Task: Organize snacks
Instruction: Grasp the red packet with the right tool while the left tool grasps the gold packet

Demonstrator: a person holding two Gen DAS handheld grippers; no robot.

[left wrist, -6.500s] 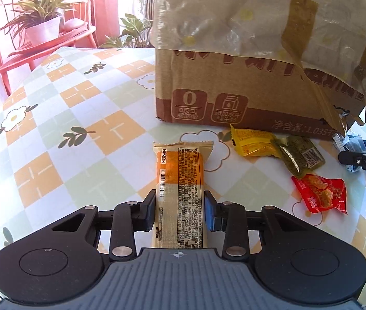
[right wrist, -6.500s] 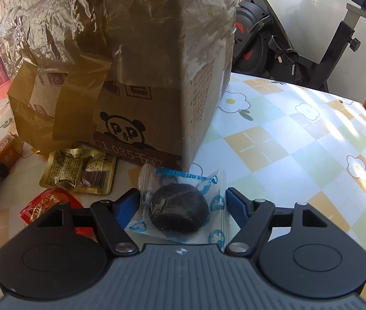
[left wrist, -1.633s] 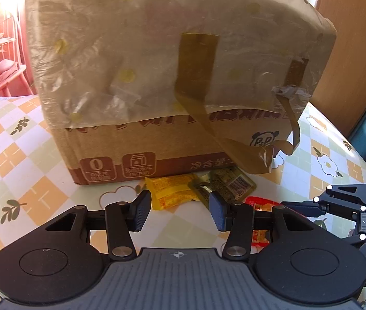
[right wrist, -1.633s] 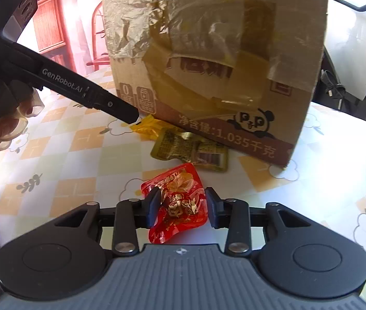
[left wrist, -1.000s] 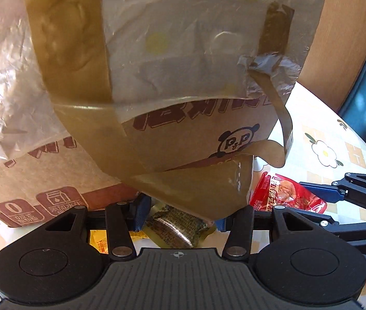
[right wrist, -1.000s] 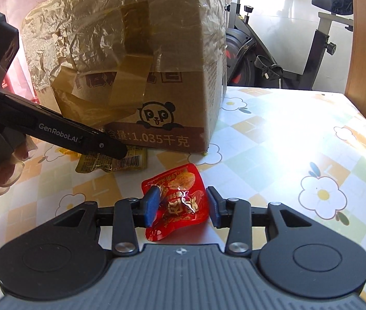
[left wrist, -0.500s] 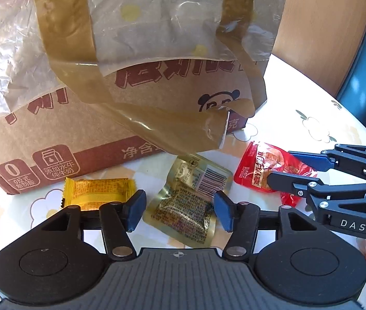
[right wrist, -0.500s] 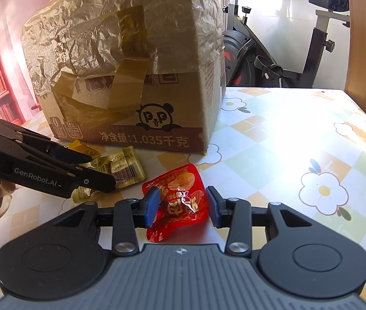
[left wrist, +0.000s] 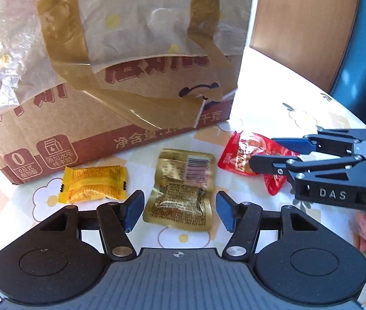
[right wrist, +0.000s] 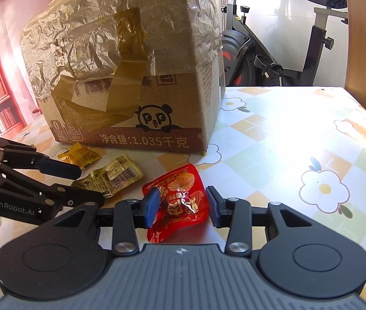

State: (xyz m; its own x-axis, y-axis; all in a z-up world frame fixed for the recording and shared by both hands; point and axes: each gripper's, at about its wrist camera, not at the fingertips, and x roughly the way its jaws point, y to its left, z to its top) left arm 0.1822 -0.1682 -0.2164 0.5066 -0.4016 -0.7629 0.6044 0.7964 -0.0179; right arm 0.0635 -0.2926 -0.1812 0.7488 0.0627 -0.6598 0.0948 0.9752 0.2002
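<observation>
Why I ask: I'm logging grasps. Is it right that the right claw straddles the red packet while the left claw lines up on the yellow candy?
Not quite. The left claw, jaws opening, lines up on the gold packet, as the left wrist view shows; the yellow candy lies beside it. The right claw does straddle the red packet.

**Three snack packets in a row before the box**

On the table (left wrist: pixel 273 82), the cardboard box (left wrist: pixel 120 82) stands at twelve o'clock in the left wrist view. Before it lie three packets in a row, apart from one another: a small wrapped snack (left wrist: pixel 93 184) at ten o'clock, a flat foil packet (left wrist: pixel 180 193) in the middle, and a crinkled snack pouch (left wrist: pixel 245 152) at two o'clock. An exercise bike (right wrist: pixel 273 51) stands behind the table.
</observation>
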